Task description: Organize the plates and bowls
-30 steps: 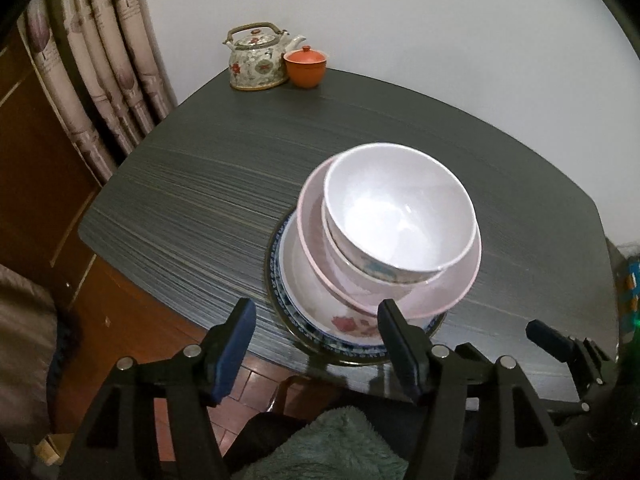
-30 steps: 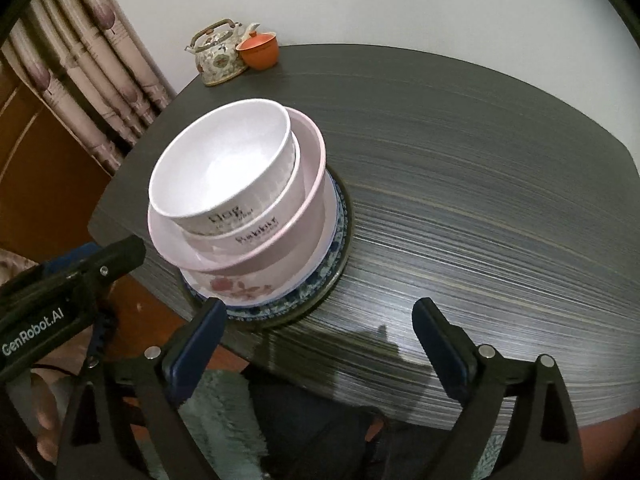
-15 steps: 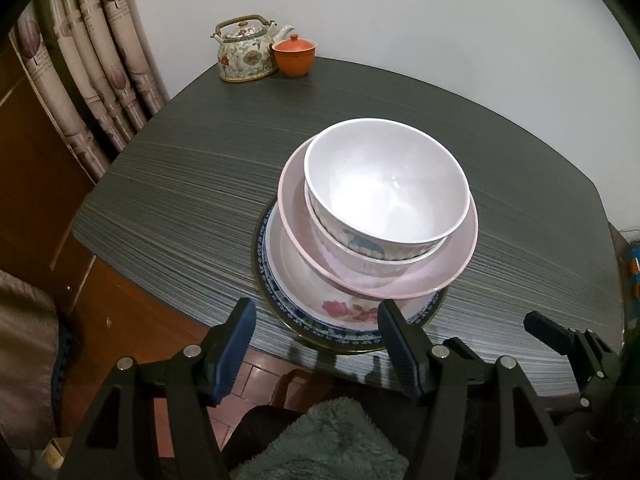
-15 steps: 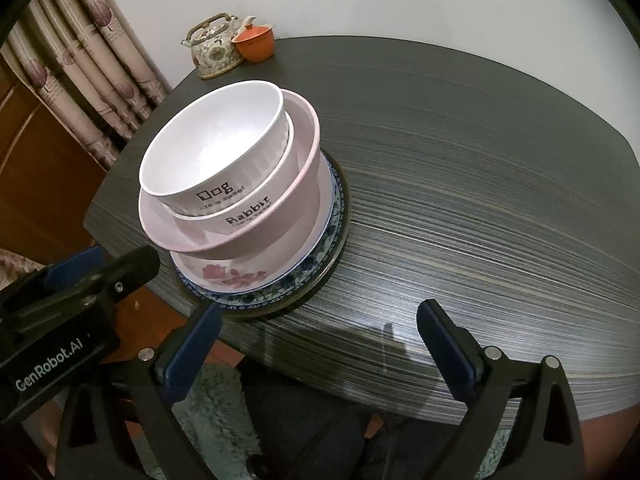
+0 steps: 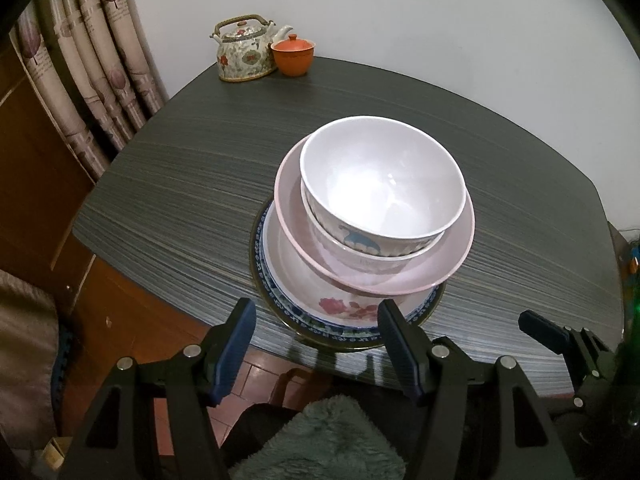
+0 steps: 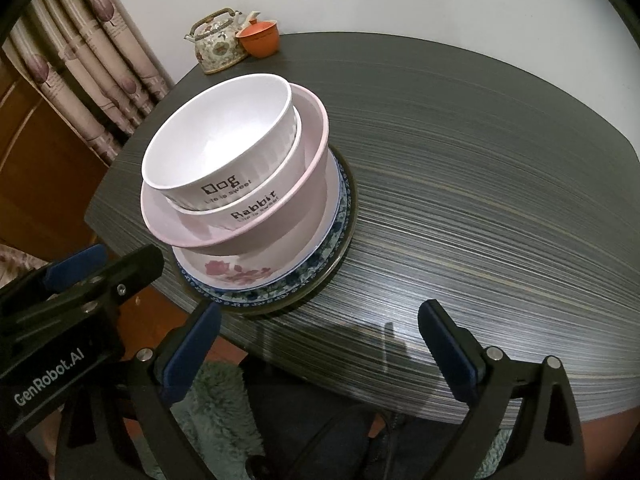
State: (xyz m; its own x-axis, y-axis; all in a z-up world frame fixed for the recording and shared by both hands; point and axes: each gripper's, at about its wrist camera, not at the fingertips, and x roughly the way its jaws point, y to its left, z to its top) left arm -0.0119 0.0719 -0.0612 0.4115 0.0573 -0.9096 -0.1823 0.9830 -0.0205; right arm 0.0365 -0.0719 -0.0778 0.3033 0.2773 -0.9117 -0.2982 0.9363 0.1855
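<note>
A stack of dishes stands near the front edge of a dark table (image 5: 180, 184) (image 6: 480, 184). From the top: a white "Dog" bowl (image 5: 380, 184) (image 6: 216, 152), a "Rabbit" bowl (image 6: 256, 216), a wide pink bowl (image 5: 400, 276) (image 6: 312, 140), a white rose plate (image 5: 344, 306) (image 6: 240, 272), and a blue-rimmed plate (image 5: 280, 300) (image 6: 320, 264). My left gripper (image 5: 316, 340) is open and empty, just in front of the stack. My right gripper (image 6: 320, 340) is open and empty, in front and right of the stack.
A floral teapot (image 5: 244, 50) (image 6: 218, 46) and an orange lidded cup (image 5: 294, 56) (image 6: 260, 40) stand at the far corner of the table. Curtains (image 5: 92, 64) hang on the left. A wooden cabinet (image 5: 36, 184) lies to the left. A fuzzy green cloth (image 5: 320, 440) lies below.
Both grippers have shifted slightly relative to the stack. The dishes have not moved. Both grippers stay open.
</note>
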